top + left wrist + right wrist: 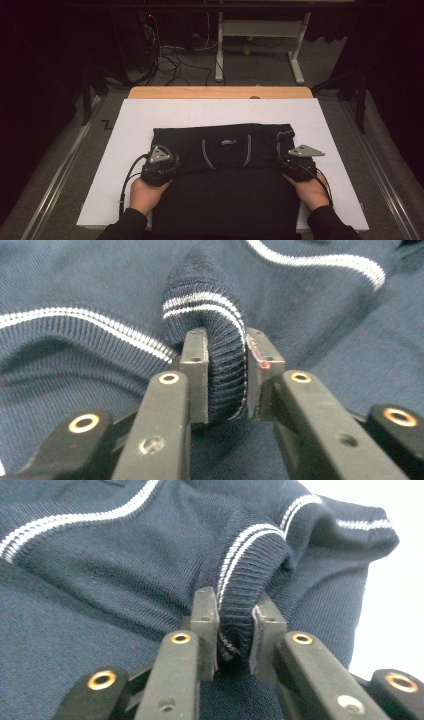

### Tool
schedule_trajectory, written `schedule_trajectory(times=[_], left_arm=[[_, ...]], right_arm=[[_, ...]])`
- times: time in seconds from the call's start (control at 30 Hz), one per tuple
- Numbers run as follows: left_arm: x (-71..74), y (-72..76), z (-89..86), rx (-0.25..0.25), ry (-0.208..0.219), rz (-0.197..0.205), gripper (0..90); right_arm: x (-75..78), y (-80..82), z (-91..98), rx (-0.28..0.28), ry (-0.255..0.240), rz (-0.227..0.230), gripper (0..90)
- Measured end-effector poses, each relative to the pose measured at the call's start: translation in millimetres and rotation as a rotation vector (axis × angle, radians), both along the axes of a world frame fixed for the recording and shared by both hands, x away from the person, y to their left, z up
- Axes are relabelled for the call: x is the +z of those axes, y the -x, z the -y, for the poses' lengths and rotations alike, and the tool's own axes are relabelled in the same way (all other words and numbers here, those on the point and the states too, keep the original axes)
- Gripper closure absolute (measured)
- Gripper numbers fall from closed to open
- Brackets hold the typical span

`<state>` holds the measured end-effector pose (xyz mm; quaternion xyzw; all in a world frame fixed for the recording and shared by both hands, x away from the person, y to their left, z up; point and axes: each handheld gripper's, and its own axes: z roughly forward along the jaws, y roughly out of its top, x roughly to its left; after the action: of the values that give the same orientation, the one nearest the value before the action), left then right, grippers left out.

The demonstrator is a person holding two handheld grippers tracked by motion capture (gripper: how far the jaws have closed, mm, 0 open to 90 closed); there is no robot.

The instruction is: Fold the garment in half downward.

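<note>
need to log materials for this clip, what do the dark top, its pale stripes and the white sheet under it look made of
Dark top: navy knit, likely cotton or a blend; matte, with fine ribbing visible at the cuff pinched in the left gripper.
Pale stripes: white yarn knitted in, not printed, by the look.
White sheet: smooth and matte, perhaps paper or board; hard to tell.

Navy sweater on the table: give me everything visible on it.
The sweater is dark navy knit with thin white stripes at the collar and on the ribbed cuffs. It lies flat on the white sheet, collar toward the far side, sleeves folded inward, hem at the near edge. The left gripper is shut on the left ribbed cuff, bunching it into a fold. The right gripper is shut on the right ribbed cuff the same way.
</note>
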<state>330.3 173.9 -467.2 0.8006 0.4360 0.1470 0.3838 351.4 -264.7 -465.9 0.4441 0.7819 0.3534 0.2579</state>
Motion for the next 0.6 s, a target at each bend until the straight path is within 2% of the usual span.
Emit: schedule_trajectory(times=[0.13, 0.27, 0.47, 0.6], left_arm=[[10.3, 5.4, -4.1, 0.01, 0.023, 0.045, 71.2], [17.4, 11.6, -7.6, 0.01, 0.037, 0.07, 71.1], [22.2, 24.7, -14.2, -0.004, 0.054, 0.074, 70.8], [19.3, 35.8, -16.7, -0.015, 0.047, 0.063, 70.6]], right_arm=[[7.5, 7.6, 0.4, 0.014, -0.014, 0.053, 78.9], [16.1, 19.1, 1.0, 0.035, -0.042, 0.087, 79.0], [24.4, 44.6, 3.3, 0.08, -0.063, 0.125, 79.1], [24.2, 62.0, 5.5, 0.095, -0.072, 0.126, 79.0]])
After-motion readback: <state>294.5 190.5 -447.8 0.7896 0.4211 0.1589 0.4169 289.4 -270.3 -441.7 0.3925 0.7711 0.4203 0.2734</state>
